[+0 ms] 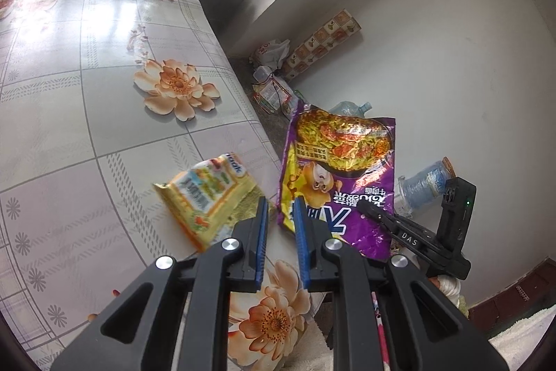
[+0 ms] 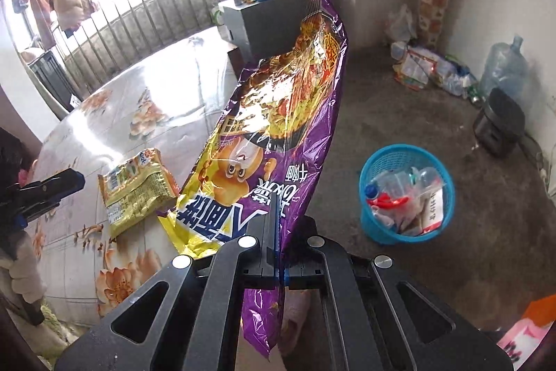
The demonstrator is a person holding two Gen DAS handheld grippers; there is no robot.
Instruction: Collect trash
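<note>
Your right gripper (image 2: 276,232) is clamped on the purple bag (image 2: 278,113), lifted off the table (image 2: 114,113) edge. Your left gripper (image 1: 280,212) hangs slightly open, empty, just short of the yellow packet (image 1: 208,193) lying on the table. The blue basket (image 2: 406,193) of trash stands on the floor beyond.

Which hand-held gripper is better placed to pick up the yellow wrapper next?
Left hand-held gripper: it's free, right beside the yellow wrapper. The right hand-held gripper already grips the purple bag.
</note>
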